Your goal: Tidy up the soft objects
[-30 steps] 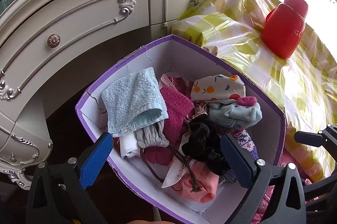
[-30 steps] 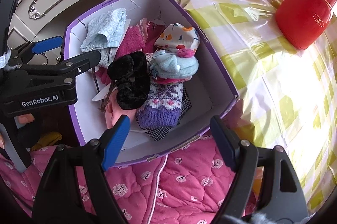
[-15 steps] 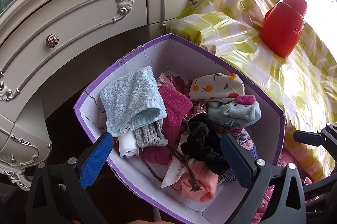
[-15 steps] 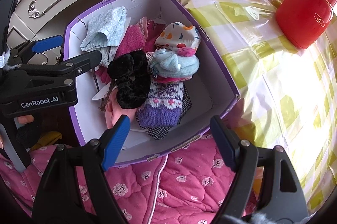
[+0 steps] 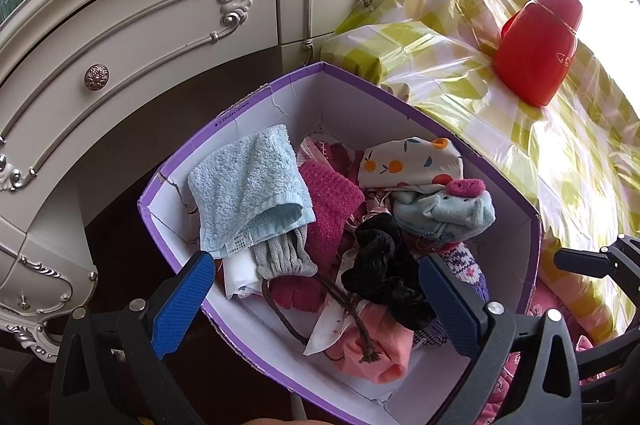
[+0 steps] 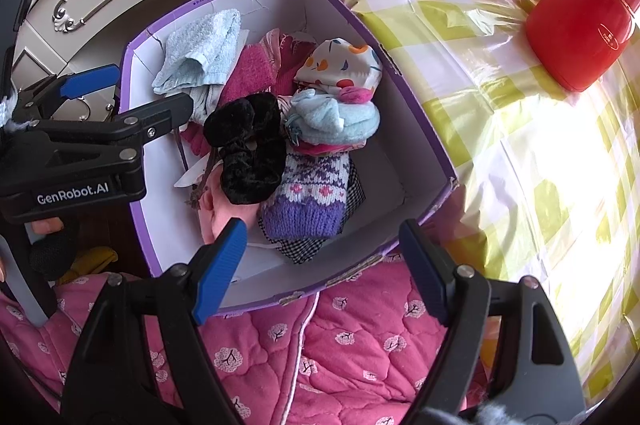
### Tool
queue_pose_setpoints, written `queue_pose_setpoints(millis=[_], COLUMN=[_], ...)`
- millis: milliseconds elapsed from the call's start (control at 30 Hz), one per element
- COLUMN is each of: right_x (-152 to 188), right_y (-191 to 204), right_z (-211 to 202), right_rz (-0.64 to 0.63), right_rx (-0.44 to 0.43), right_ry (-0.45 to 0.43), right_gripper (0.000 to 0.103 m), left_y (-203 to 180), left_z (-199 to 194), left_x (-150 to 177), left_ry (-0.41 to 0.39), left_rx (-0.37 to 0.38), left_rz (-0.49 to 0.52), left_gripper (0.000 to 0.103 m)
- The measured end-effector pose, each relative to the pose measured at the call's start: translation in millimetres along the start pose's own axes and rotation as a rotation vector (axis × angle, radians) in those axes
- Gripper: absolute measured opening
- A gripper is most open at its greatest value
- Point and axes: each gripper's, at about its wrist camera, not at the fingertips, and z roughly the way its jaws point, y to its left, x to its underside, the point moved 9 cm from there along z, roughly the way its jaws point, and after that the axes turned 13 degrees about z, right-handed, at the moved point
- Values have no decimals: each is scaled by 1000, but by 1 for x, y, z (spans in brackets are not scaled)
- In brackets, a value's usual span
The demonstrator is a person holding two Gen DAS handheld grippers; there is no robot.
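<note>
Blue-padded jaws of the left gripper [image 5: 316, 299] and the right gripper [image 6: 320, 265] are both spread wide and pinch nothing, hovering over the purple box [image 6: 416, 169], probably to choose a piece. Inside, the black furry item [image 6: 248, 145] lies in the middle, the light blue towel [image 5: 248, 185] against the far wall, the purple knitted sock [image 6: 308, 201] nearer the pink quilt [image 6: 340, 353].

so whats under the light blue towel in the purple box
A grey ribbed knit piece pokes out from beneath the light blue towel, with something white beside it. How far either runs under the towel is covered, as is that part of the purple box.
</note>
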Motion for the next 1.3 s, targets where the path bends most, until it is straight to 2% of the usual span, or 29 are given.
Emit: queue_pose_setpoints(millis=[1300], right_x=[7], right_y=[2], right_z=[9], right_rz=[-19], right_rx=[7], right_ry=[32], right_gripper=[81], left_y=[6], left_z=[9], left_x=[-1], left_ry=[23], left_rx=[16], left_rz=[6], left_gripper=[103])
